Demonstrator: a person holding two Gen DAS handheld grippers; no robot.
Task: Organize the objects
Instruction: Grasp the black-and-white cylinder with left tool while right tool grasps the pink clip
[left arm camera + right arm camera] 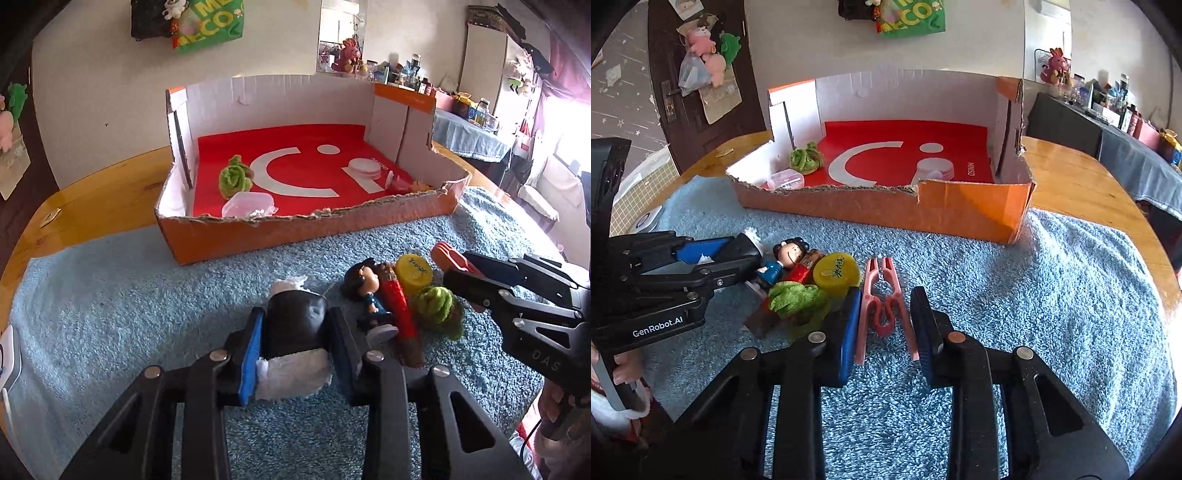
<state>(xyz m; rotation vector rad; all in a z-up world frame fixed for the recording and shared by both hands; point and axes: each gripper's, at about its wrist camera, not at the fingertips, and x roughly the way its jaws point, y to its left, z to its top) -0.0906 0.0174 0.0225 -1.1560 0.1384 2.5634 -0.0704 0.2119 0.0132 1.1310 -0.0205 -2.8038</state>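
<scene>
**Operator:** Report the state of both tools.

**Technician:** The left tool [293, 325] is clamped on a black cylinder [295, 317] with white fluffy trim at each end; both pads press its sides. It lies on the blue towel [147, 295] that covers the table [110, 177]. The right tool [886, 325] stands narrow around a pink clothes peg [884, 295], with the fingers against the spread handle ends. Whether the pads already bear on it I cannot tell for certain; I judge it gripped.

**Operator:** Handling properties?

**Technician:** By judgement: the cylinder looks light and fairly stiff, and the trim is soft and will compress. Keep the hold on the black middle section, not on the fluff. The peg is light, rigid plastic, sprung and smooth. Squeezing the handles opens its jaws, so it may twist or slip. A hold nearer the pivot should be steadier.

**Operator:** Destination?

**Technician:** Probably the orange cardboard box [295, 236] beyond the towel, which already holds small items. A doll figure [783, 262], a yellow cap [836, 275] and a green yarn piece [798, 301] lie between the two tools, just beside the peg.
</scene>
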